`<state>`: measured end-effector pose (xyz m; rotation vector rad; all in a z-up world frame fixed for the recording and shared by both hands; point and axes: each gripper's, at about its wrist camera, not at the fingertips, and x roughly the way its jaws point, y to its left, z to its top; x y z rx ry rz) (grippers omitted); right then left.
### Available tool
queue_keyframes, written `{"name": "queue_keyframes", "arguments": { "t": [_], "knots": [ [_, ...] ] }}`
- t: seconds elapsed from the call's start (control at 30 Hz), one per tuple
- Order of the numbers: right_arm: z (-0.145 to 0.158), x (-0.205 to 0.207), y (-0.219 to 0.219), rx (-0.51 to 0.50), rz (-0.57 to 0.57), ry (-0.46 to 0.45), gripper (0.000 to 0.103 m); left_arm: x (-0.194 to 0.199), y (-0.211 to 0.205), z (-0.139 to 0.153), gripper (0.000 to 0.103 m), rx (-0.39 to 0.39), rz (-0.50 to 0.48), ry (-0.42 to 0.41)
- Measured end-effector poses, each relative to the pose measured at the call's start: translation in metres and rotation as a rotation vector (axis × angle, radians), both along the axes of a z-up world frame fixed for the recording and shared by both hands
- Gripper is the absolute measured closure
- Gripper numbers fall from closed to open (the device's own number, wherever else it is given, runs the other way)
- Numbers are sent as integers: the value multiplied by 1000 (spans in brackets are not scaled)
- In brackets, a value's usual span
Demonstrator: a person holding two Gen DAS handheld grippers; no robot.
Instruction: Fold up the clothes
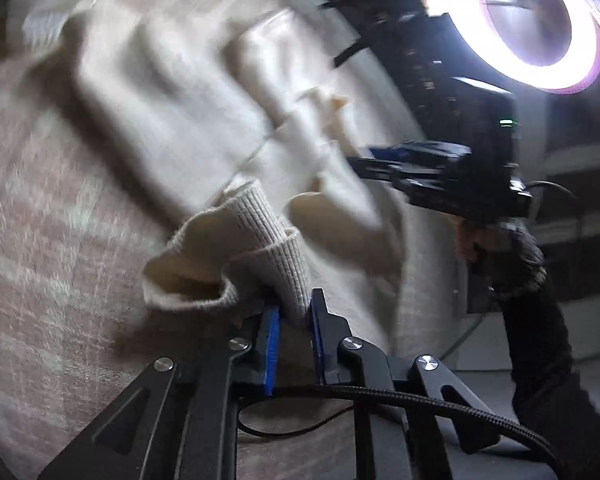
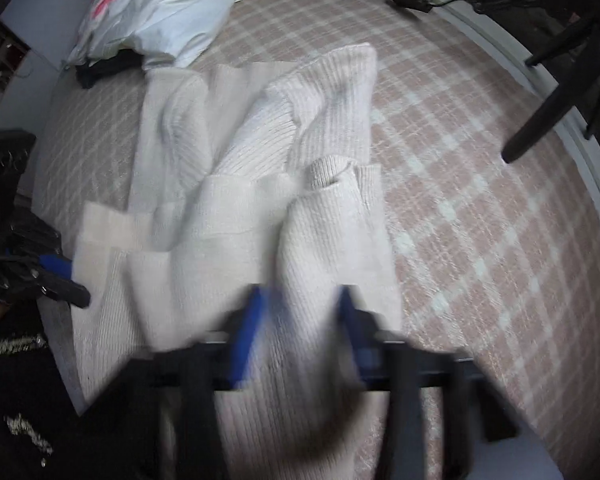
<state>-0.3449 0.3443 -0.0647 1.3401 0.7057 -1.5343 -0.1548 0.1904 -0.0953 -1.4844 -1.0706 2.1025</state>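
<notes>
Cream ribbed sweater point(image 2: 260, 184) lies rumpled mid-frame on a pink checked bedspread point(image 2: 480, 220); left gripper point(image 1: 294, 316) and right gripper point(image 2: 300, 320) each pinch its fabric; lift both evenly, keeping edges aligned

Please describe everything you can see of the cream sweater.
The cream sweater is a ribbed knit, rumpled and partly folded, lying on a bed cover with a pink and white check. One ribbed cuff is pinched between the blue pads of the left gripper. The right gripper closes on another thick fold near its edge. Its far parts are blurred.
</notes>
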Motion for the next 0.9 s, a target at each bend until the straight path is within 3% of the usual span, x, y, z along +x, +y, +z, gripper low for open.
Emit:
{"name": "queue_keyframes", "arguments": {
  "t": [0.27, 0.37, 0.43, 0.47, 0.57, 0.63, 0.8, 0.9],
  "knots": [
    [94, 4, 19, -300, -17, -75, 90, -9, -27, 55, 92, 11, -61, 296],
    [97, -13, -5, -350, -38, -115, 90, -26, -51, 54, 92, 48, -52, 383],
    [82, -29, -25, -355, -42, -162, 90, -38, -65, 48, 92, 72, -60, 427],
    [71, -34, -34, -351, -45, -181, 90, -46, -74, 36, 92, 66, -44, 404],
    [17, -50, -69, -238, -69, -180, 90, -69, -95, -27, 92, 29, 32, 187],
    [-18, -58, -84, -108, -75, -117, 90, -71, -103, -50, 92, 73, 82, 99],
    [-18, -72, -83, -86, -110, -94, 90, -69, -95, -32, 92, -20, 111, 128],
    [-14, -68, -84, -64, -94, -63, 90, -76, -94, -39, 90, -56, 138, 96]
  ]
}}
